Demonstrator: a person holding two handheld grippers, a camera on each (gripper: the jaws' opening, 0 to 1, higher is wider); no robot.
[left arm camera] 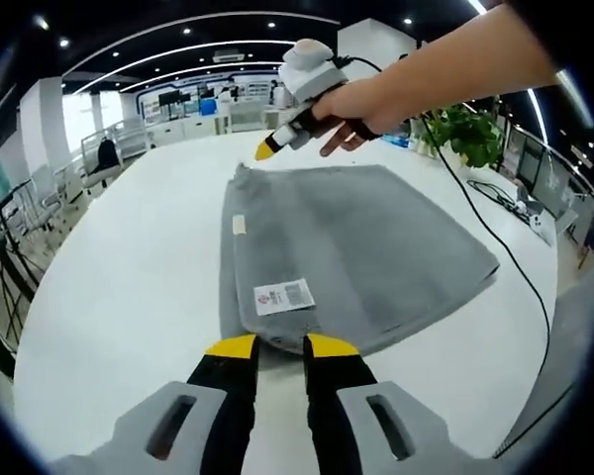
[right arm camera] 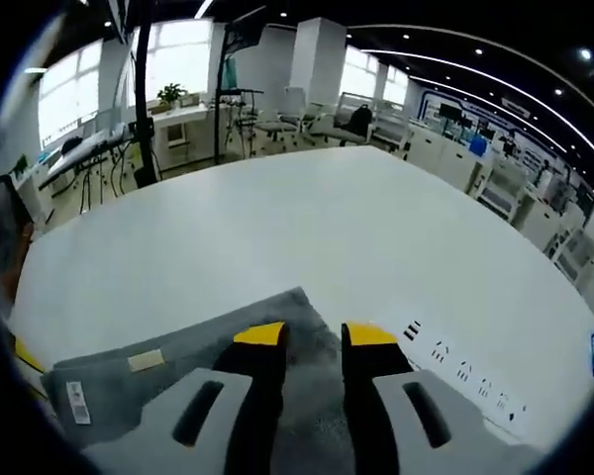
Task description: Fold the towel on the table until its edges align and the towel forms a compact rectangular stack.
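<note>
White table [left arm camera: 129, 287]; grey towel [left arm camera: 366, 247] folded, near edge hidden behind left gripper [left arm camera: 281, 345], right gripper [right arm camera: 315, 334], fingers apart.

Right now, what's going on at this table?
A person is folding a grey towel on a white table with two hand-held grippers. The towel lies flat, apparently folded at least once, its label facing up. The left gripper sits at the near edge, jaws slightly apart. The right gripper, held in a hand, is at the far corner; in its own view the jaws straddle that corner. Neither clearly grips yet.
</note>
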